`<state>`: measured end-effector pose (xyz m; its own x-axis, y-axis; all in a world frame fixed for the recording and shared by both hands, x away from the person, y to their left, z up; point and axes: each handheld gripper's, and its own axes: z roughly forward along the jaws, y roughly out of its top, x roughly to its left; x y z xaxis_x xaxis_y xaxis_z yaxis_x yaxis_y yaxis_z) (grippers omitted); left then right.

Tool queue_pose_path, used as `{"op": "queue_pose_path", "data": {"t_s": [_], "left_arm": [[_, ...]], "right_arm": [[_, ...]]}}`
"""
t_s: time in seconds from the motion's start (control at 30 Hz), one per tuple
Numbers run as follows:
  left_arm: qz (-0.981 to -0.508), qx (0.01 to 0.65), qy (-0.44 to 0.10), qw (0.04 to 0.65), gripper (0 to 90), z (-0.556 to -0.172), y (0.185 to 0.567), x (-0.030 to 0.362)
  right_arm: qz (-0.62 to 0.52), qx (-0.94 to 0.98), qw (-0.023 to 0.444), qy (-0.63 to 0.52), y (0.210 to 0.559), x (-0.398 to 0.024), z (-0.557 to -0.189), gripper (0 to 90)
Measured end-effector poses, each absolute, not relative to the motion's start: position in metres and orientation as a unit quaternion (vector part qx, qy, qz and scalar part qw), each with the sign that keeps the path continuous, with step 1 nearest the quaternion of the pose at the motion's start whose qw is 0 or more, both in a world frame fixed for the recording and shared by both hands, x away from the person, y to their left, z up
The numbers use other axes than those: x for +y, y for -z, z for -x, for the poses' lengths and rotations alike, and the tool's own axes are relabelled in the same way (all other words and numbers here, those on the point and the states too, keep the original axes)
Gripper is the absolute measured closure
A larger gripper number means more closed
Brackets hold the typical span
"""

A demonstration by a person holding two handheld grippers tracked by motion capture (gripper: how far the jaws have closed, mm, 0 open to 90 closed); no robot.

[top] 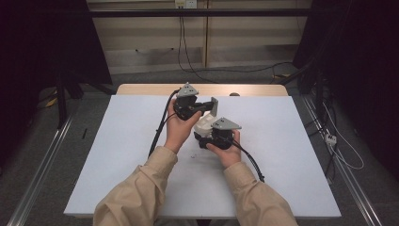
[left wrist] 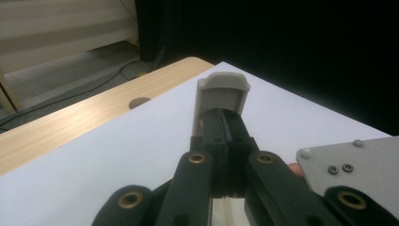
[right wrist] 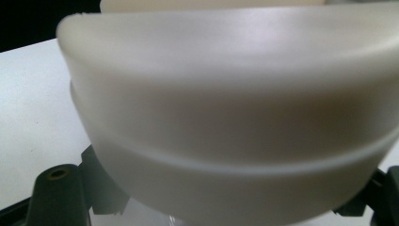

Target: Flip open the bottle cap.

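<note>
There are two grippers, the left gripper (top: 212, 107) and the right gripper (top: 210, 133), and each one has one grey three-cornered plate on top and one black cable. Two hands hold them, one hand for each. There is one white plastic thing (top: 203, 125) between them, one small grey piece (left wrist: 222, 92), and one bench (top: 131, 155).
</note>
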<state>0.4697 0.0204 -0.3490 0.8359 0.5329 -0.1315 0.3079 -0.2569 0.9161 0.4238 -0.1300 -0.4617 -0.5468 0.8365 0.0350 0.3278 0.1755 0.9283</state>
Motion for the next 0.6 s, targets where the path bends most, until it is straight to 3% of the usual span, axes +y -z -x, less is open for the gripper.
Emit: {"op": "queue_pose_path", "data": {"t_s": [0.6], "left_arm": [[-0.790,0.268,-0.098,0.543,89.9,-0.4764,0.3481,0.0129]], "right_arm": [[-0.403,0.723,0.254,-0.500,0.4617,-0.1299,-0.4238,18.9]]}}
